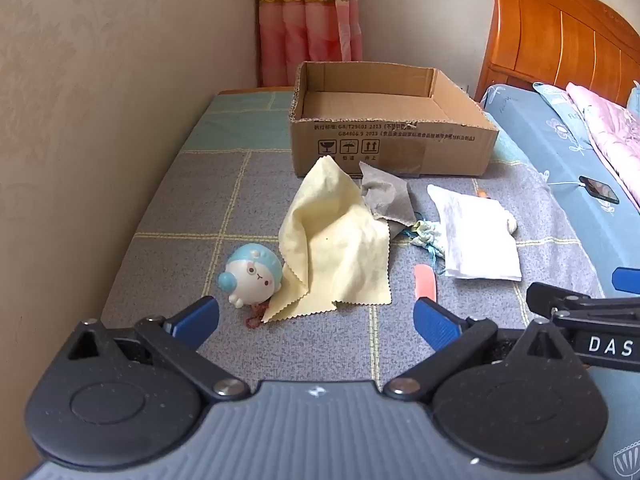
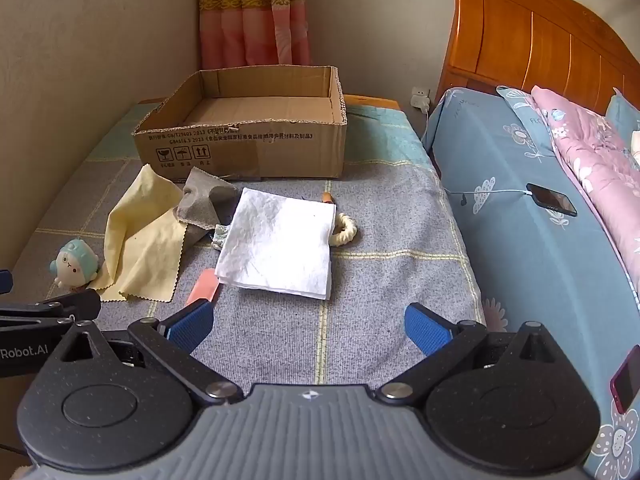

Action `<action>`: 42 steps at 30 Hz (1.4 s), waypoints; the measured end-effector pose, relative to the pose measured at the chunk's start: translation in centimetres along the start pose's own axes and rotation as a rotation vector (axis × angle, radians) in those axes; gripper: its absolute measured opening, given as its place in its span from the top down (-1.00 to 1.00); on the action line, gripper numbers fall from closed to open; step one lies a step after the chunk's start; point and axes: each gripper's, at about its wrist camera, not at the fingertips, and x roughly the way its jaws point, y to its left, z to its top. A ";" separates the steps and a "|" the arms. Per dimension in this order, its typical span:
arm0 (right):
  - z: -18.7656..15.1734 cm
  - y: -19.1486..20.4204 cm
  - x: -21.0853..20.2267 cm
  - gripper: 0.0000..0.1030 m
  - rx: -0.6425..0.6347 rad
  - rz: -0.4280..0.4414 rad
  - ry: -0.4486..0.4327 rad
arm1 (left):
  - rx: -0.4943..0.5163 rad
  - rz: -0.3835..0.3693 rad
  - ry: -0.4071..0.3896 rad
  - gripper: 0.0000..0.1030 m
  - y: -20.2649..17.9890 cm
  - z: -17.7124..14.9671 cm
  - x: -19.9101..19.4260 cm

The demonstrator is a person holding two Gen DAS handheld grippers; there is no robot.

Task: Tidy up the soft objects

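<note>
An open cardboard box (image 1: 394, 146) (image 2: 244, 148) stands at the far side of a grey checked cloth. In front of it lie a yellow cloth (image 1: 336, 252) (image 2: 140, 240), a grey cloth (image 1: 388, 196) (image 2: 208, 200), a folded white cloth (image 1: 476, 236) (image 2: 280, 240), a small crumpled patterned fabric (image 1: 428, 236) and a blue-and-white soft toy (image 1: 254, 274) (image 2: 76, 264). A cream ring (image 2: 346, 232) peeks from under the white cloth. My left gripper (image 1: 316, 320) is open and empty, short of the yellow cloth. My right gripper (image 2: 308, 326) is open and empty, short of the white cloth.
A pink flat strip (image 1: 425, 282) (image 2: 204, 285) lies near the white cloth. A beige wall (image 1: 100, 120) runs along the left. A bed with blue sheet (image 2: 540, 240), a charging phone (image 2: 552, 199) and a wooden headboard (image 2: 532, 40) is on the right. Curtains (image 2: 252, 12) hang behind the box.
</note>
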 end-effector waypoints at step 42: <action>0.2 0.1 -0.4 -1.00 -0.005 0.004 -0.017 | -0.006 -0.013 -0.009 -0.99 0.0 0.1 -0.2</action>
